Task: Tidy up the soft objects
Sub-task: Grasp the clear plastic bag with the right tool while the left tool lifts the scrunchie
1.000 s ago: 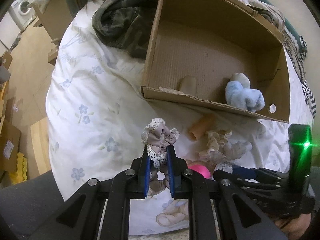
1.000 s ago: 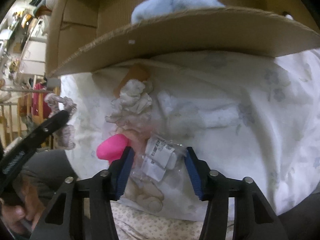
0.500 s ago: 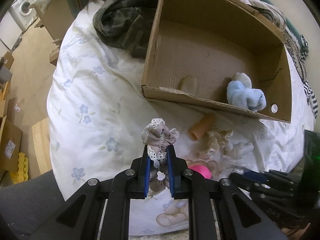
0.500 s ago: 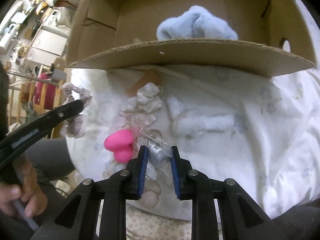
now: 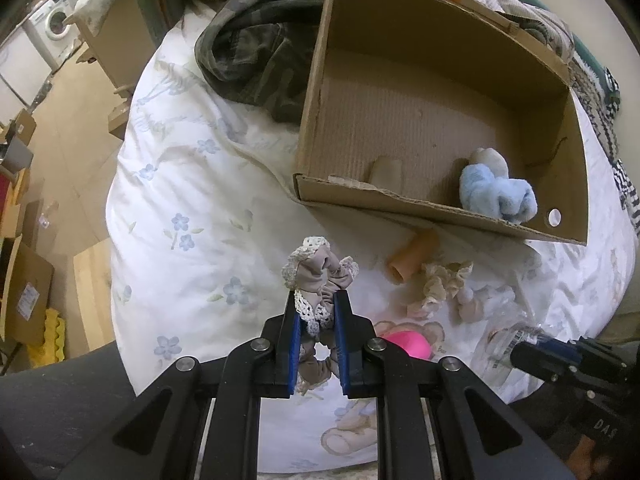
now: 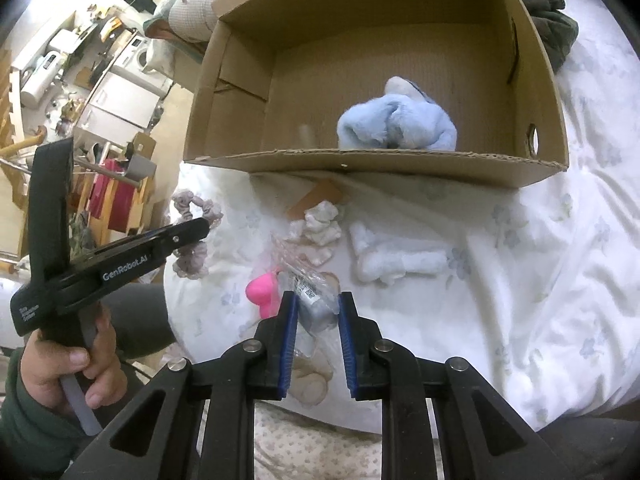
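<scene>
Left gripper (image 5: 314, 310) jaws nearly closed, clamped on a beige lace-trimmed scrunchie (image 5: 319, 270); it's held up off the bed (image 5: 180, 184), part bunched above the fingertips, the rest hanging between the fingers. Right gripper (image 6: 318, 307) jaws also narrow, pinching a clear packet (image 6: 310, 294) with a barcode label and something grey inside; packet is at the near edge of the bed, just beside a pink sponge (image 6: 264, 294). Still loose on the bed in front of the box (image 5: 440, 216): a cream ruffled scrunchie (image 5: 442, 286), a tan tube (image 5: 412, 258) touching the box's front wall, and a rolled white cloth (image 6: 400, 262) right of the cream scrunchie. Box sits on the bed, open top; inside are a fluffy blue cloth (image 6: 396, 126) against the front wall toward the right, and a pale roll (image 5: 385, 171) near the front wall, left of it. Camo garment (image 5: 260, 52) lies against the box's left side in the left view. Person's left hand (image 6: 66, 376) grips the left gripper's handle, visible in the right view. Washer (image 5: 56, 26) and cartons on the floor beyond the bed.
</scene>
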Demonstrator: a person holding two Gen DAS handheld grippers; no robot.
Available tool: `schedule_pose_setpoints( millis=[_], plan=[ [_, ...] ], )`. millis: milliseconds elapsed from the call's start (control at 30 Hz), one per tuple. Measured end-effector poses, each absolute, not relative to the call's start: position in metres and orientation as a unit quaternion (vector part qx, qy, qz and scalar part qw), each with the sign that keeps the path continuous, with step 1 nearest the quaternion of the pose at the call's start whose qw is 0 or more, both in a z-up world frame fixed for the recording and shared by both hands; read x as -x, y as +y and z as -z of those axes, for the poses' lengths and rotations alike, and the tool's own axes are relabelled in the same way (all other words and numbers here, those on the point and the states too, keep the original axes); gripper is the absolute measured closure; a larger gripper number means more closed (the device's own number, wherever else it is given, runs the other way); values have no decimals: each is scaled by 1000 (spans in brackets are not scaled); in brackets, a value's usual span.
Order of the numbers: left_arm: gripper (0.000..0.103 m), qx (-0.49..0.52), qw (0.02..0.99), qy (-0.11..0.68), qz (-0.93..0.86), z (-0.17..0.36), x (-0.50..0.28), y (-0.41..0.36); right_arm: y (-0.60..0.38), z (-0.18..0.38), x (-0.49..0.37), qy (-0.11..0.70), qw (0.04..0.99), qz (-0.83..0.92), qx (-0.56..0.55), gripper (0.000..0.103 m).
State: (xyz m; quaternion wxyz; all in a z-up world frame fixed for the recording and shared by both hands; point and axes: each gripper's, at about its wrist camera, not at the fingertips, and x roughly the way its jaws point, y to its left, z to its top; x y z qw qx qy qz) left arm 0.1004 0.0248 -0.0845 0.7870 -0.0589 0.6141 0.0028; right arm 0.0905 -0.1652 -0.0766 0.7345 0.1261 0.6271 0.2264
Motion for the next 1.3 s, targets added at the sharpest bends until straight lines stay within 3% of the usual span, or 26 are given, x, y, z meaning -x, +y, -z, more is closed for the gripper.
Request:
schedule_pose_setpoints(
  millis=[600, 967, 1300],
  plan=[
    [89, 68, 848, 525, 5, 7, -104, 32, -214, -12, -100, 467, 814, -261, -226, 86],
    [89, 57, 860, 505, 44, -20, -132, 15, -233, -28, -140, 459, 827, -247, -212, 86],
    [89, 43, 862, 502, 51, -6, -168, -1, -242, 9, -163, 484, 819, -207, -229, 86]
  ],
)
